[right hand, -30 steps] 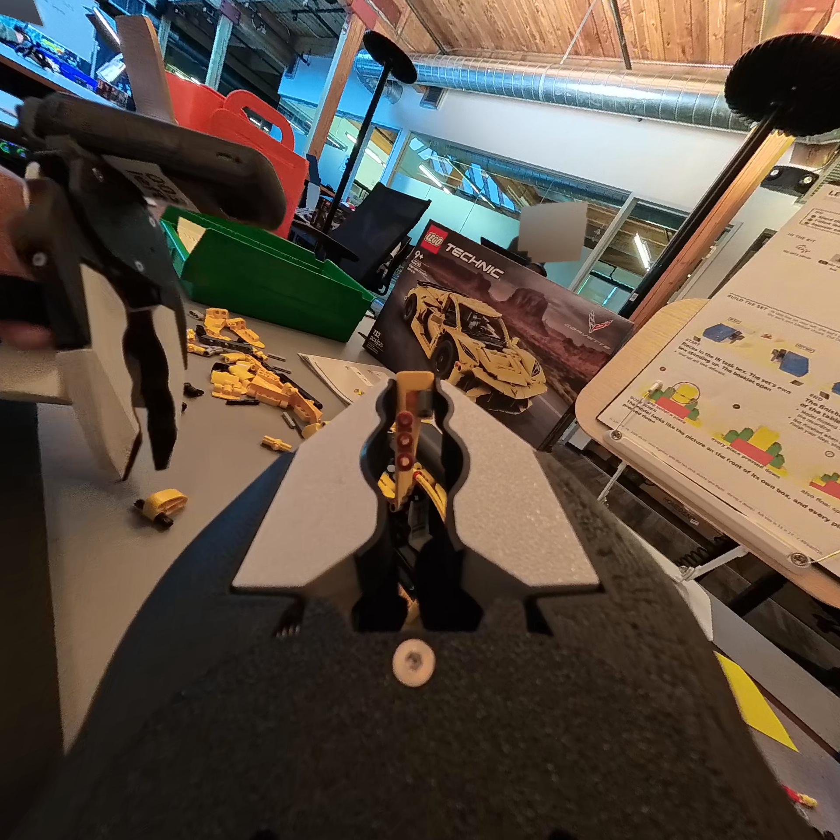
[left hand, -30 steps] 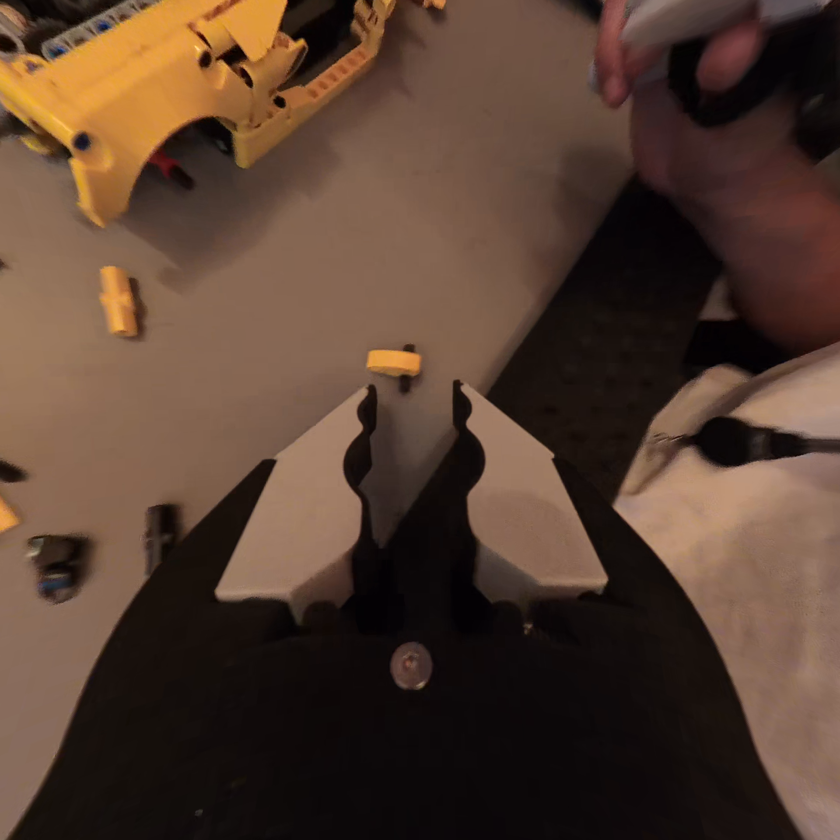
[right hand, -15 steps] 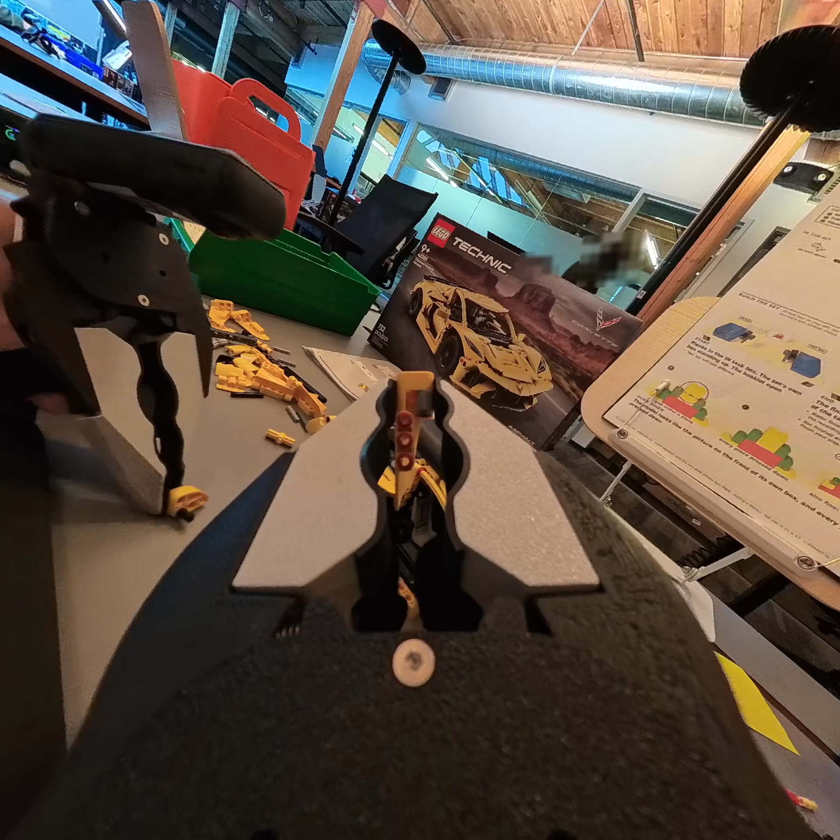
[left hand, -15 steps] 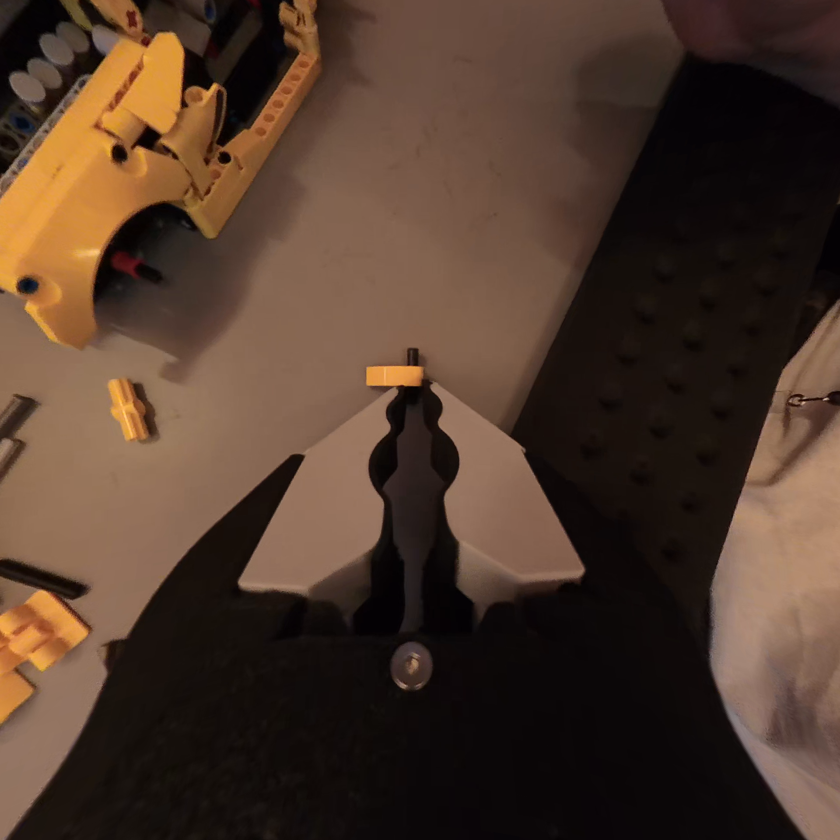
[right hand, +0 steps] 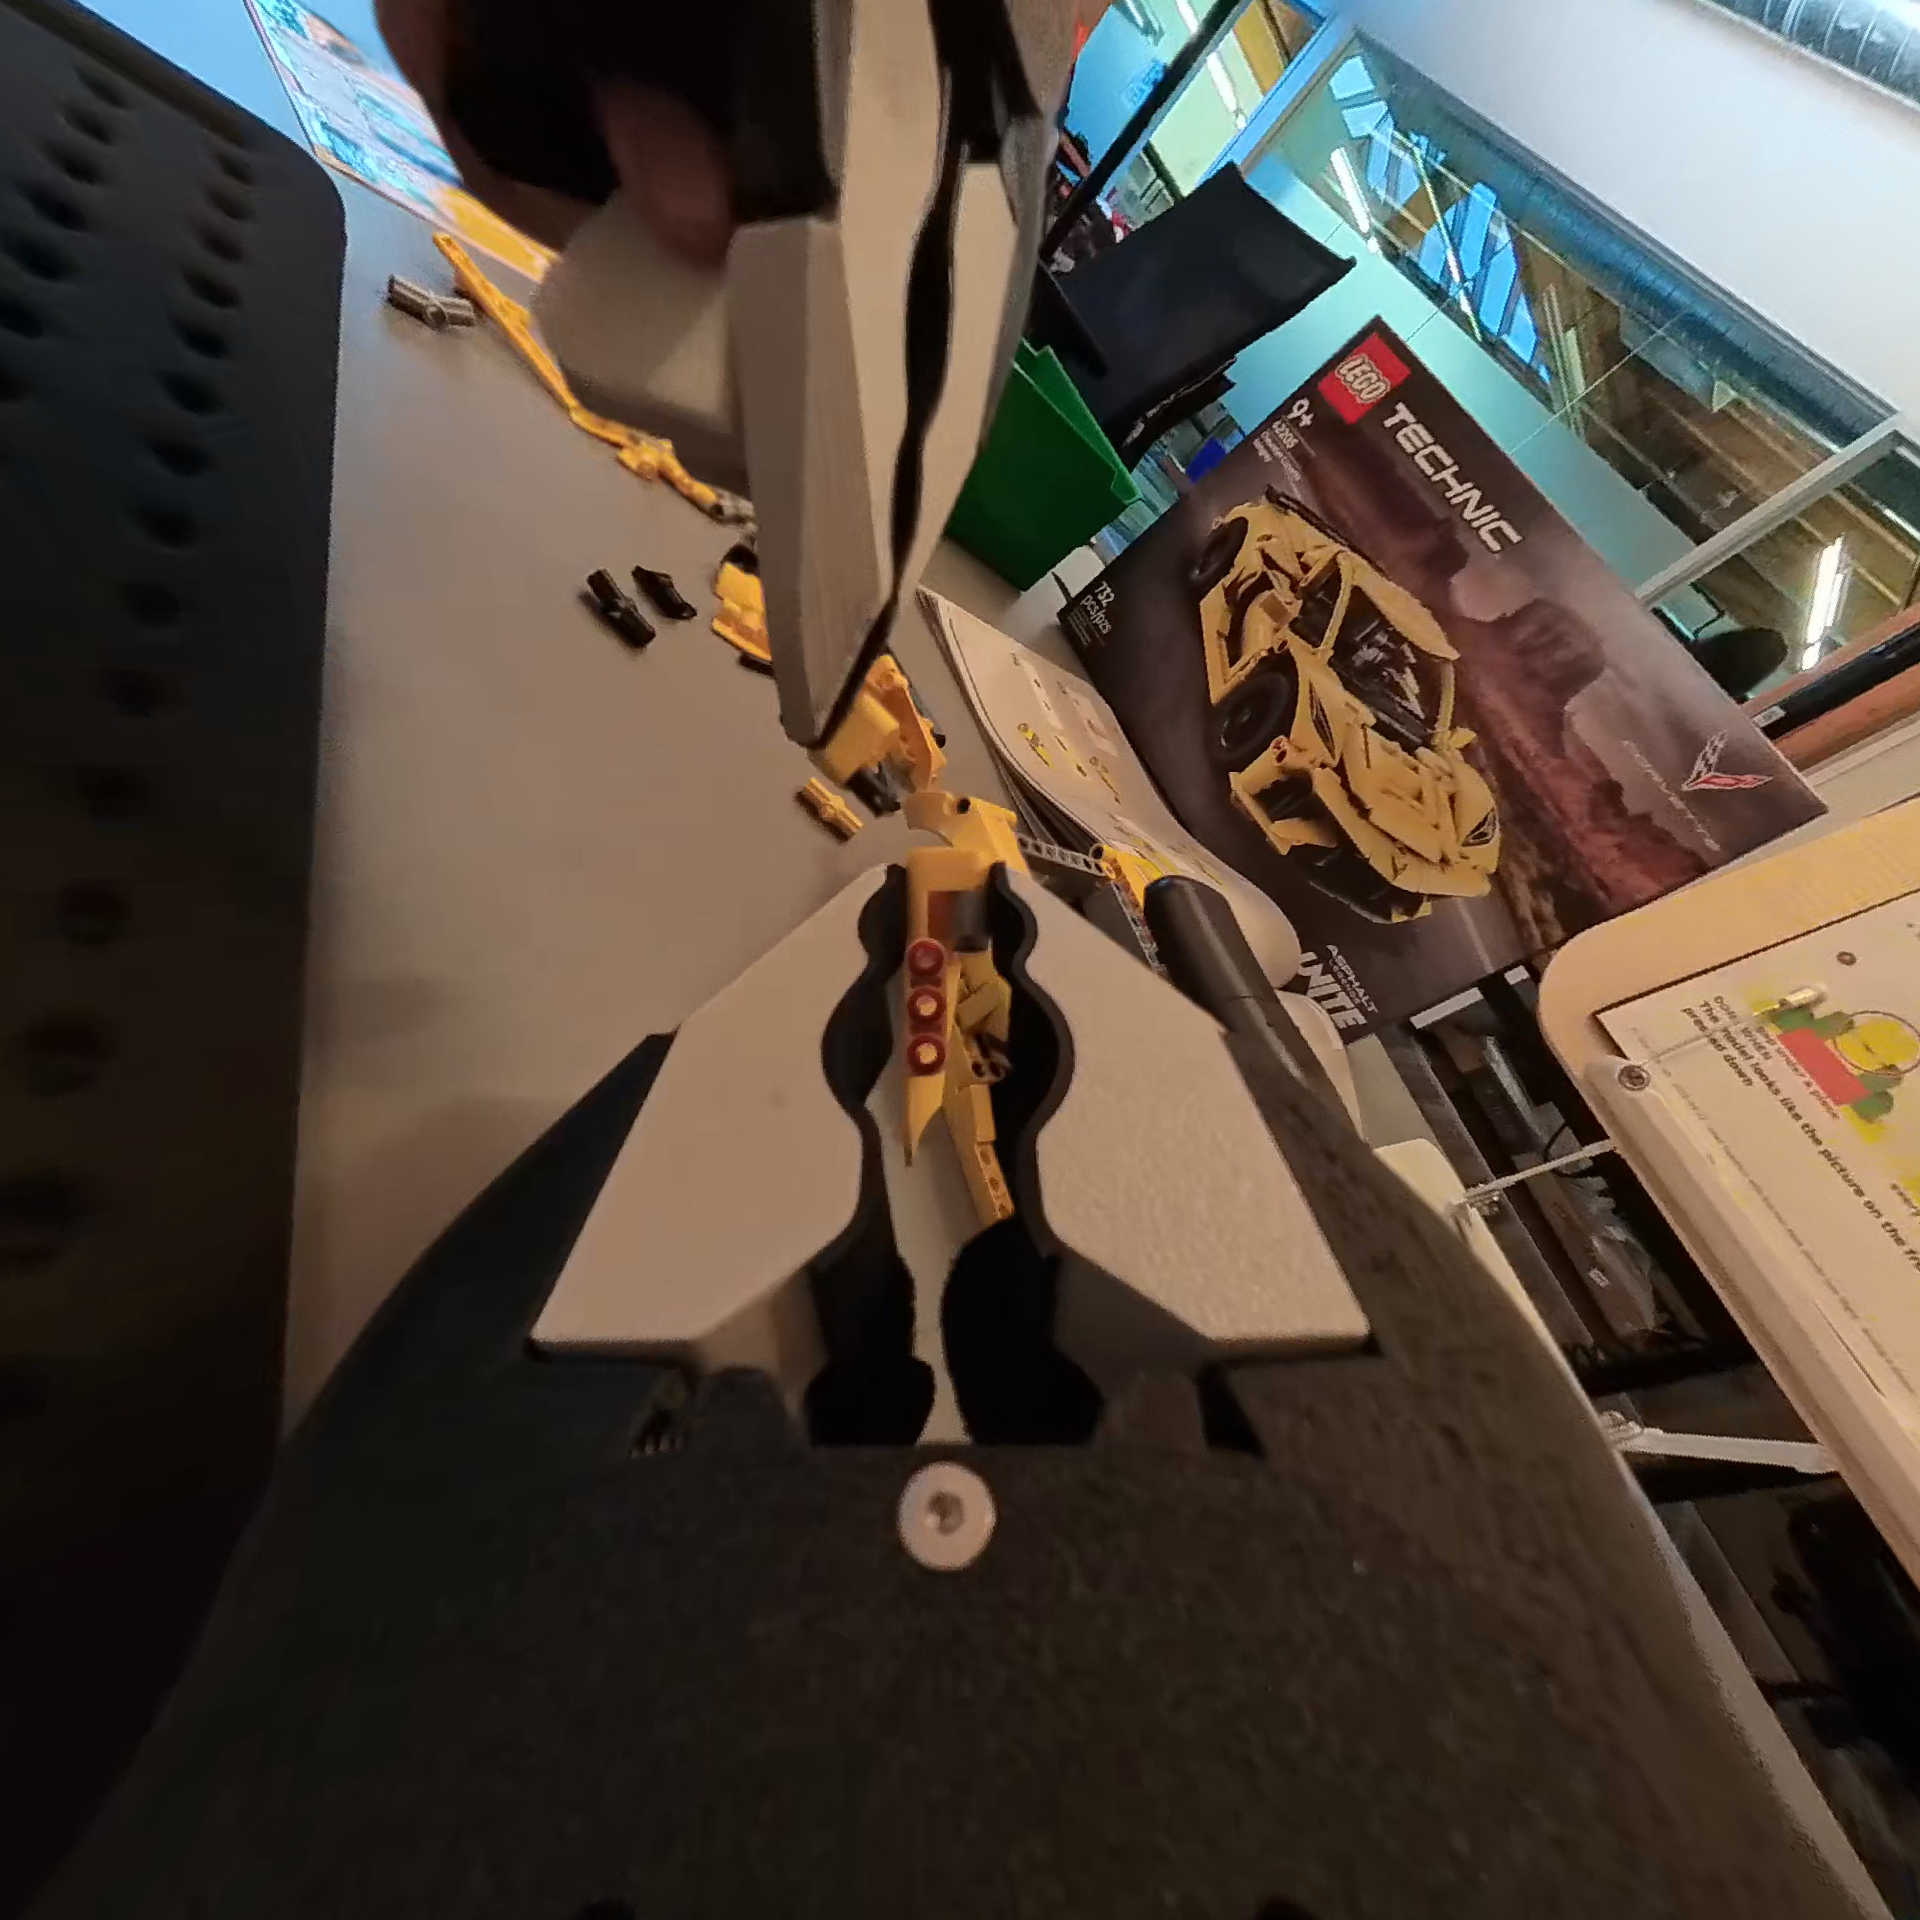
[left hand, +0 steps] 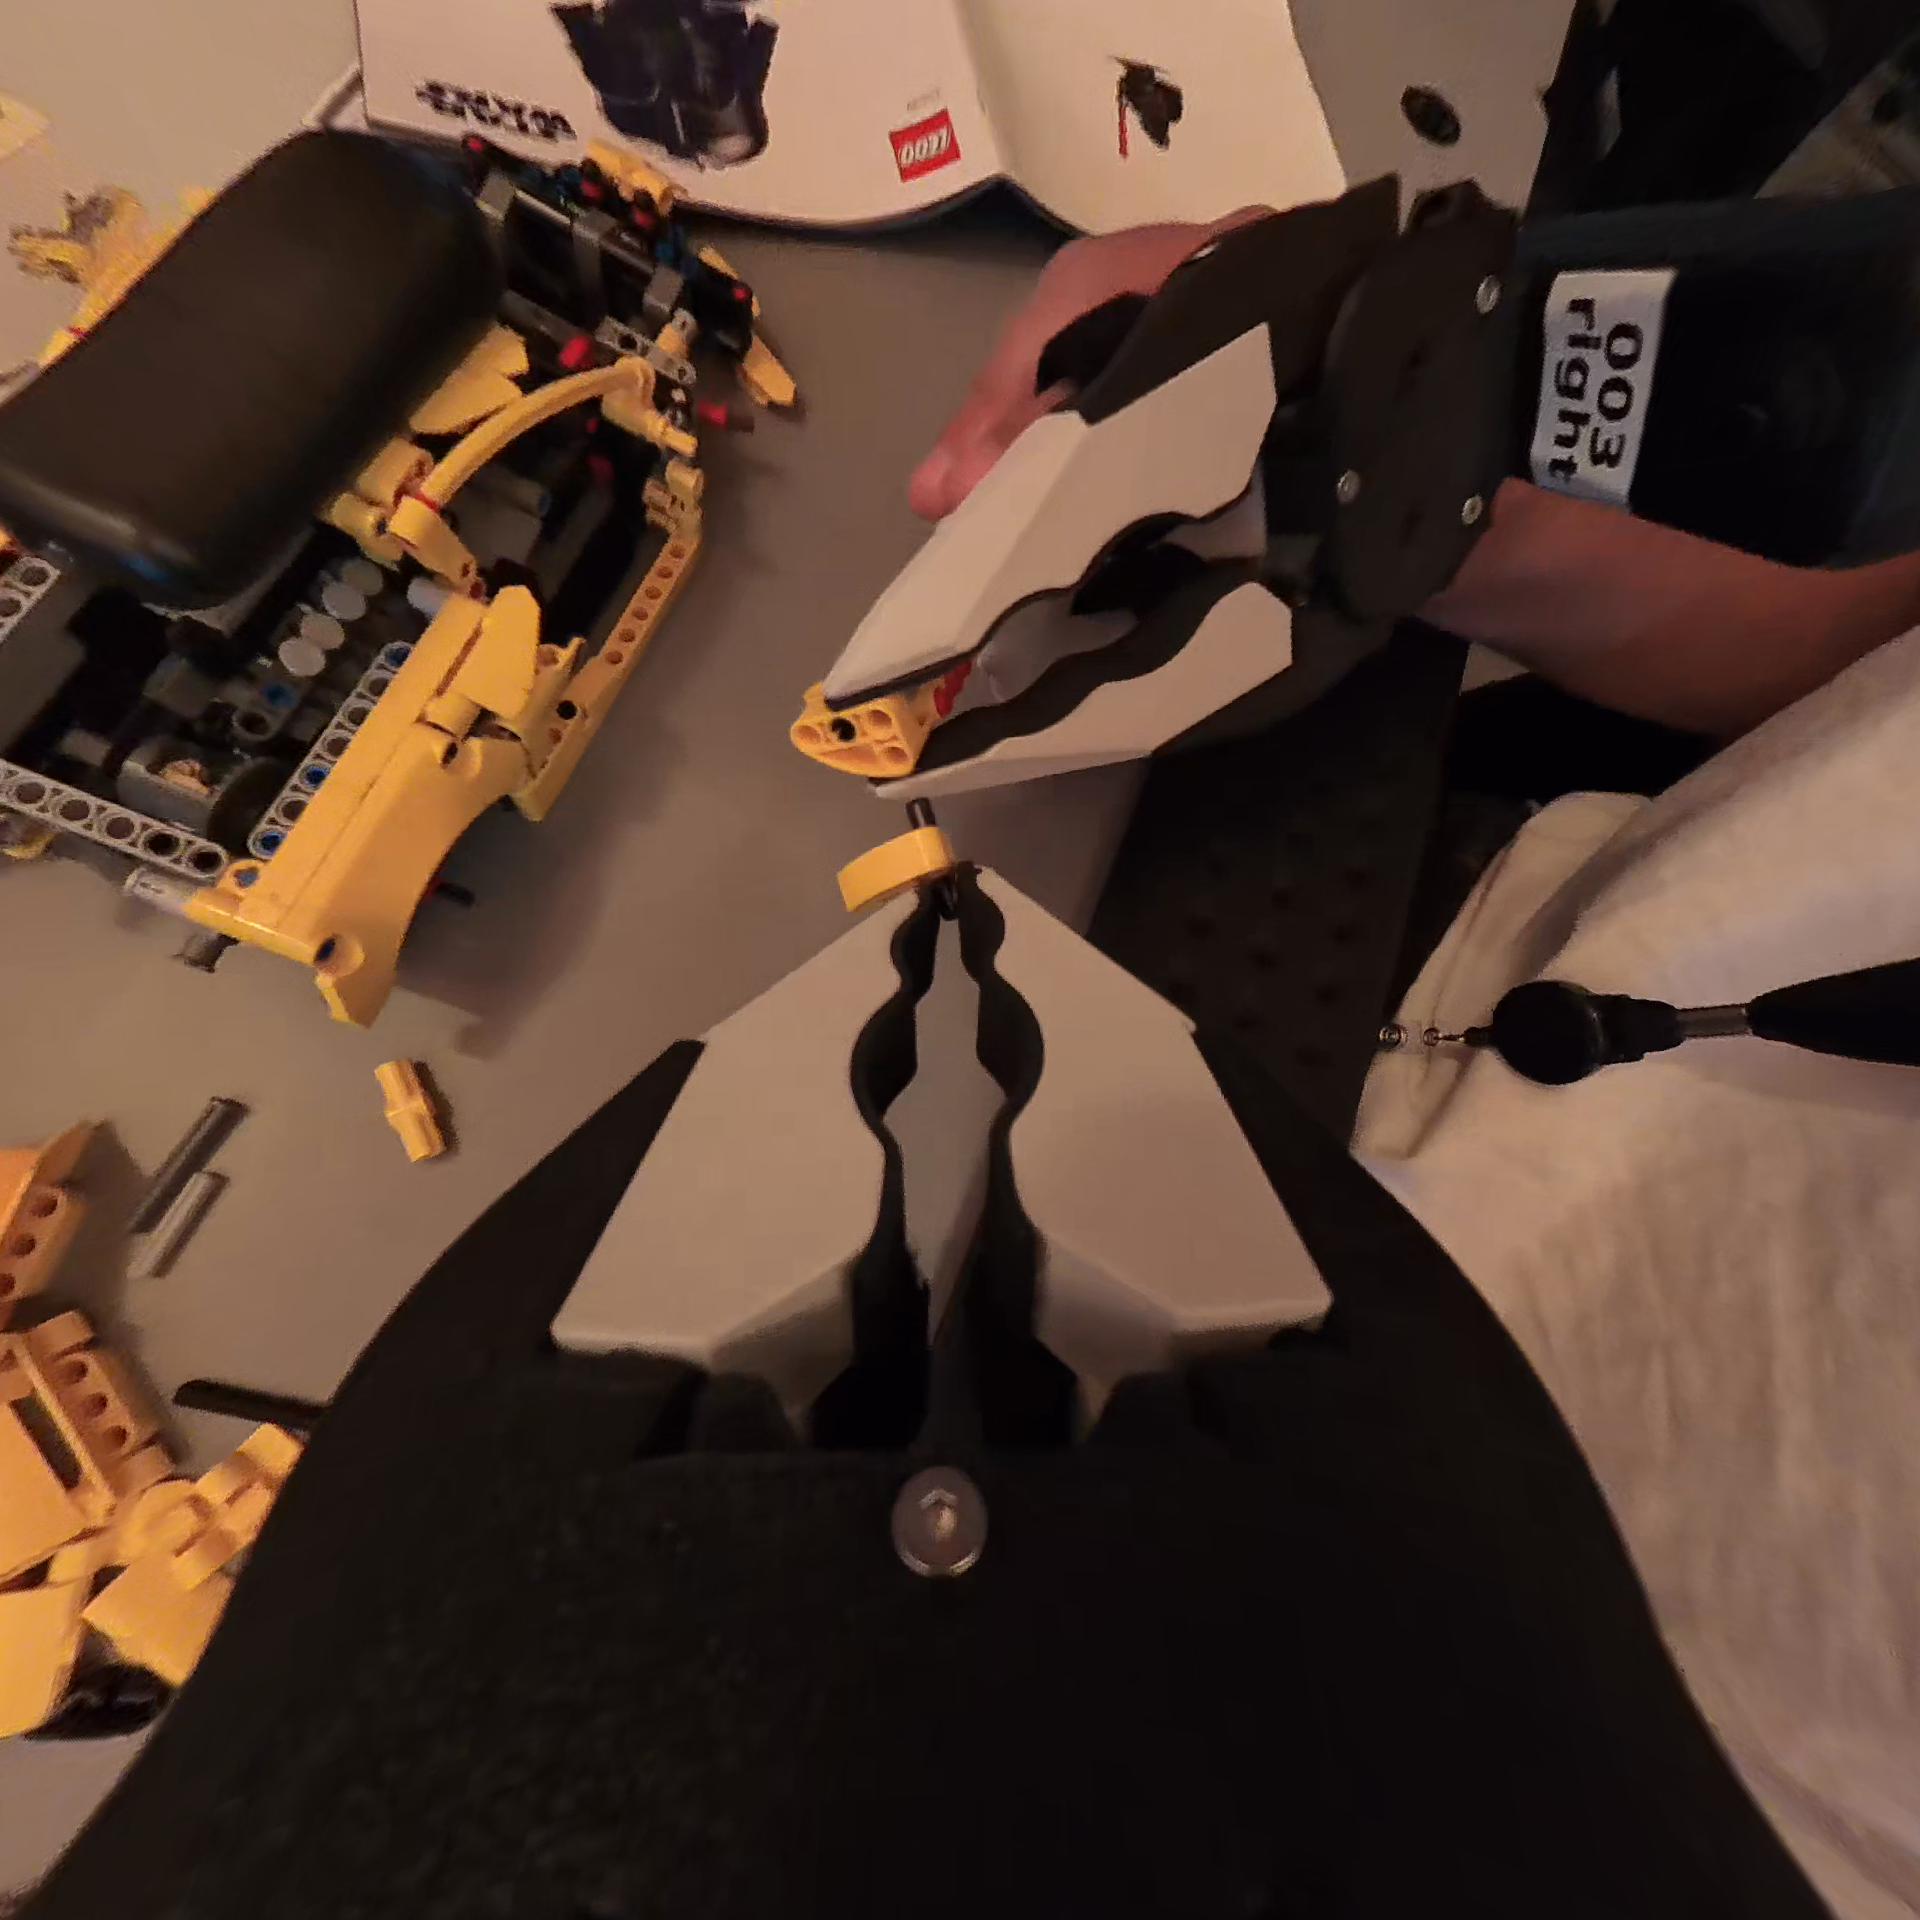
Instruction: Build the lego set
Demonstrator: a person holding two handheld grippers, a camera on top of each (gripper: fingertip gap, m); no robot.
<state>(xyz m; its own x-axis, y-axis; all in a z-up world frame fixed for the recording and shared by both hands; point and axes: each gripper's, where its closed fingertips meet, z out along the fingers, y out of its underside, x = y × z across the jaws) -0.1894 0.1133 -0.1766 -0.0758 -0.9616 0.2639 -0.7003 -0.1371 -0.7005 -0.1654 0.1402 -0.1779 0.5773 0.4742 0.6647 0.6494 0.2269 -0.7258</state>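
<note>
My left gripper is shut on the black pin of a small yellow piece and holds it above the grey table. My right gripper is shut on a yellow sub-assembly with red pins. In the left wrist view the right gripper comes in from the upper right, and its sub-assembly's holed end sits just above the small piece's pin. In the right wrist view the left gripper hangs from the top. The partly built yellow car lies to the left.
A loose yellow connector, grey pins and yellow parts lie on the table at the left. An open booklet lies at the back. A black mat lies along the near edge. The set's box, a green bin and an instruction board stand beyond. Less than 4 cm separates the two grippers' tips. My right gripper's tips are some 12 cm from the loose yellow connector.
My left gripper closed on the small yellow piece's pin and lifted it off the table. My right gripper tilted and brought the sub-assembly in close to it.
</note>
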